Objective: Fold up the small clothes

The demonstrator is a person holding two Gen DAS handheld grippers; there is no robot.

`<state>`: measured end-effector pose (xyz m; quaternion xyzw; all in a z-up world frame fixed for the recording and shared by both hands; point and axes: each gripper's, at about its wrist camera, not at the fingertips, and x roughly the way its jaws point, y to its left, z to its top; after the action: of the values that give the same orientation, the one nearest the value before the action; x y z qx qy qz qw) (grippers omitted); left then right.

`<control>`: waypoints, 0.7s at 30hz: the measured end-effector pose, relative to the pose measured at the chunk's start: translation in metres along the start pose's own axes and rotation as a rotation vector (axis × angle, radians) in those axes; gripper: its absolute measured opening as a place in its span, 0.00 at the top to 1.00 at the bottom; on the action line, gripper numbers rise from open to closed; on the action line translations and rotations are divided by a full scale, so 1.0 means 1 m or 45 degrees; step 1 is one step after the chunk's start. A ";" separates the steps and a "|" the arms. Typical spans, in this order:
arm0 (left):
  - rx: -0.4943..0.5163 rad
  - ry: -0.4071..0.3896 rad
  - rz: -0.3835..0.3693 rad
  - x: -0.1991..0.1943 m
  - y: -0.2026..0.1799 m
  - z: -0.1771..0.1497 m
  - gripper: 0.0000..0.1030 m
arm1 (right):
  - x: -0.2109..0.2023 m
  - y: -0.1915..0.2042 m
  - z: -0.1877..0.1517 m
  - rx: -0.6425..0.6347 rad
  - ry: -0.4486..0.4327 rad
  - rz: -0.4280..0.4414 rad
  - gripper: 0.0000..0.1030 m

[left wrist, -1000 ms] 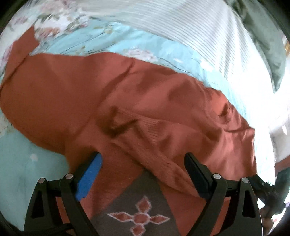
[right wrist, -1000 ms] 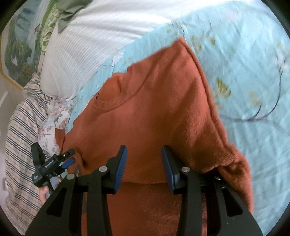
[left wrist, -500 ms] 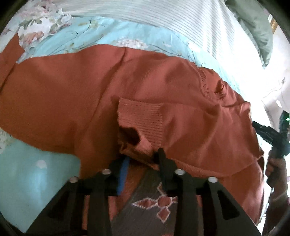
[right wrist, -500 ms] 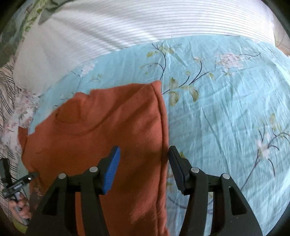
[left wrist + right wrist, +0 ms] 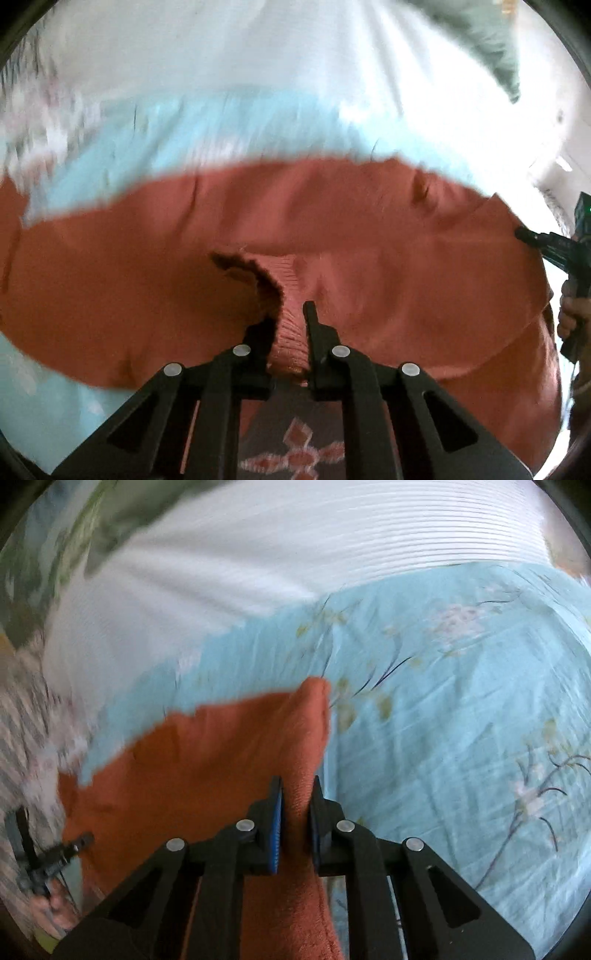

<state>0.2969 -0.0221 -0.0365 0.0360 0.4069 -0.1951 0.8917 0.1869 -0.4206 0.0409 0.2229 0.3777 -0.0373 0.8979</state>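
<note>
A rust-orange sweater [image 5: 369,236] lies spread on the bed. In the left wrist view my left gripper [image 5: 290,314] has its jaws closing on the ribbed sleeve cuff [image 5: 291,332], which is pinched between the pads and bunched up. In the right wrist view the sweater [image 5: 221,757] reaches up to a pointed corner. My right gripper [image 5: 297,786] has its jaws closing on the sweater's right edge, and the cloth is pressed between the fingers. Each view is blurred. The other gripper and a hand show at the far right [image 5: 554,243] and at the far left [image 5: 55,853].
A light-blue floral bedsheet [image 5: 461,720] lies under the sweater. A white striped pillow [image 5: 332,546] sits behind it, with green cloth [image 5: 491,48] at the back. A grey cloth with a red diamond motif [image 5: 295,458] lies below my left gripper. Checked fabric [image 5: 26,709] is at the left.
Both grippers went from open to closed on the sweater. The left one took the sleeve cuff and lifted it. The right one shifted to the sweater's right edge and pinched it.
</note>
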 end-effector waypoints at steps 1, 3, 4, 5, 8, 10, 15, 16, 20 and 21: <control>0.015 -0.025 0.017 0.001 -0.003 0.001 0.89 | 0.006 -0.002 -0.002 -0.007 0.018 -0.020 0.87; 0.037 -0.005 0.071 0.015 -0.004 -0.002 0.89 | 0.020 -0.009 -0.009 0.006 0.082 -0.049 0.87; 0.019 0.054 0.064 0.028 0.000 -0.007 0.89 | 0.022 -0.014 -0.011 0.031 0.102 -0.039 0.87; 0.011 0.086 0.063 0.034 0.003 -0.011 0.89 | 0.021 -0.016 -0.011 0.051 0.108 -0.027 0.87; 0.007 0.100 0.067 0.033 0.010 -0.022 0.83 | 0.003 -0.007 -0.009 0.013 0.056 -0.135 0.81; 0.001 0.098 0.078 0.029 0.013 -0.024 0.79 | -0.010 0.008 -0.016 -0.013 0.021 -0.087 0.81; -0.069 0.096 0.100 0.017 0.024 -0.034 0.75 | 0.006 0.031 -0.050 -0.110 0.195 0.009 0.56; -0.087 0.092 0.125 0.014 0.027 -0.036 0.74 | 0.006 0.032 -0.052 -0.119 0.180 -0.003 0.56; -0.189 0.072 0.191 -0.005 0.050 -0.045 0.69 | -0.017 0.035 -0.052 -0.019 0.130 0.034 0.56; -0.223 0.065 0.189 -0.011 0.059 -0.046 0.70 | -0.025 0.041 -0.053 -0.020 0.106 0.070 0.56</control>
<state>0.2798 0.0458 -0.0647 -0.0072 0.4412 -0.0913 0.8927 0.1433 -0.3632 0.0411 0.2274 0.4090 -0.0004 0.8838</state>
